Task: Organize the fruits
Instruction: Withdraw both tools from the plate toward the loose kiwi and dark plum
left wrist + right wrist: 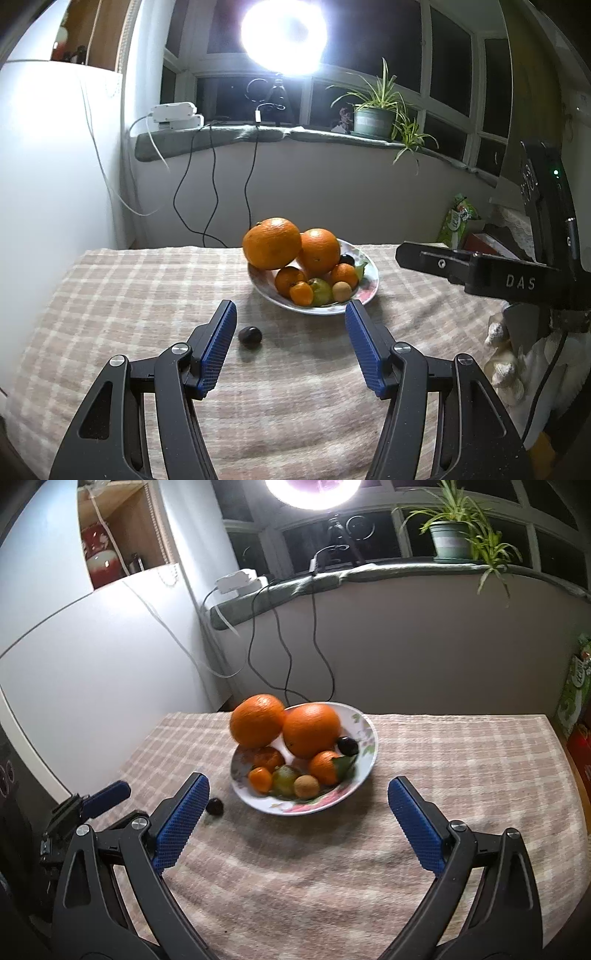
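Observation:
A white flowered bowl [369, 291] [365, 760] stands on the checked tablecloth. It holds two big oranges [271, 243] [312, 731], several small tangerines [301, 293] [325, 768], a green fruit [321, 291], a tan round fruit [306, 786] and a dark plum [347, 745]. Another dark plum [250, 335] [215, 806] lies on the cloth left of the bowl. My left gripper [291, 314] is open and empty, just short of the loose plum. My right gripper [297, 786] is open and empty before the bowl.
The table [461, 760] is covered with a beige checked cloth. A white wall panel [55, 166] stands at the left. A green package [576, 686] sits at the table's right. Cables [210, 184], a ring light and a potted plant [373, 118] are at the windowsill behind.

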A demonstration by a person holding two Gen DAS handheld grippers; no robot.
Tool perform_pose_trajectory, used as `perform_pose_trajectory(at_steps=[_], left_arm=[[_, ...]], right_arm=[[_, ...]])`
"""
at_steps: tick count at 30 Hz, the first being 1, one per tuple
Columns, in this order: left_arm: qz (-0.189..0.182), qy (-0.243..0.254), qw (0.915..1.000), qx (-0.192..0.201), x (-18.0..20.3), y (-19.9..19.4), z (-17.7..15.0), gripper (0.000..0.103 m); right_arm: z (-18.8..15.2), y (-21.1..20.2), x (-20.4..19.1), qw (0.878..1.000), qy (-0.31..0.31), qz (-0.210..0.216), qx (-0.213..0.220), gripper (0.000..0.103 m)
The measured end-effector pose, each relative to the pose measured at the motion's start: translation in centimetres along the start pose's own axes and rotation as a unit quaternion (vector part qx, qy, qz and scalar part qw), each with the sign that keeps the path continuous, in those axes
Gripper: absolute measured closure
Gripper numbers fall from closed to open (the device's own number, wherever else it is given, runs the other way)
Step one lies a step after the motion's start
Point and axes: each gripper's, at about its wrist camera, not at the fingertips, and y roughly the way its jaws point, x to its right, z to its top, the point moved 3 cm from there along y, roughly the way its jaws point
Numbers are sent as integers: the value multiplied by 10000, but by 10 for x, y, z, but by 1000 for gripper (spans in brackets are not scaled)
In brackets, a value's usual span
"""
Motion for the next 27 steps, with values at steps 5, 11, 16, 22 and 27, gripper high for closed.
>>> perform_pose_trajectory(at_steps=[5, 11, 16, 22, 27], left_arm=[[14, -165, 9999, -33, -24, -2, -7, 42], [196, -441, 9987, -139, -72, -9, -21, 42], [314, -653, 9970, -284, -104, -11, -34, 43], [9, -789, 9958, -471, -110, -2, -41, 52], [-193, -751, 9944, -716, -108, 15, -46, 61]], right_arm=[[-7, 10, -22, 9994, -241, 230, -122, 4], [-13, 23, -49, 9971, -506, 509, -233, 4], [-23, 35, -73, 9933, -895, 629, -371, 4], [-38, 52, -96, 9871, -1400, 560, -529, 7], [-47, 69, -108, 9812, -1697, 521, -764, 24]])
